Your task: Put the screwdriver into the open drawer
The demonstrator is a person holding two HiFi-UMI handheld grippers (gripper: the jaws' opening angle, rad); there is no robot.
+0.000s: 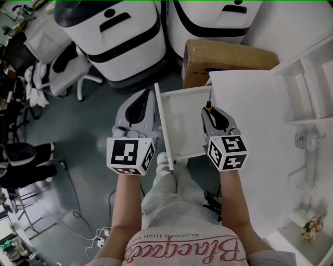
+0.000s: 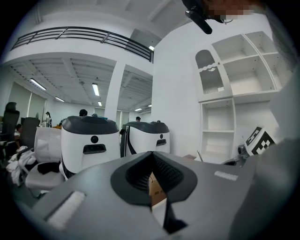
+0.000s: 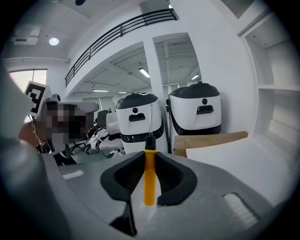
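Observation:
A screwdriver (image 3: 149,176) with a yellow handle, black collar and thin metal shaft stands upright between my right gripper's (image 3: 149,161) pads, which are shut on the handle. In the head view its tip (image 1: 208,105) pokes out ahead of the right gripper (image 1: 210,113), over the right side of the open white drawer (image 1: 182,132). The drawer juts out from the white cabinet and looks bare inside. My left gripper (image 1: 139,104) hangs just left of the drawer's front panel (image 1: 163,127). Its pads (image 2: 161,171) meet with nothing between them.
Two big white and black machines (image 1: 119,36) (image 1: 218,15) stand behind the drawer, with a cardboard box (image 1: 223,60) beside them. The white cabinet top (image 1: 260,130) and shelves (image 1: 307,83) lie to the right. An office chair (image 1: 67,67) and floor cables (image 1: 104,234) are at left.

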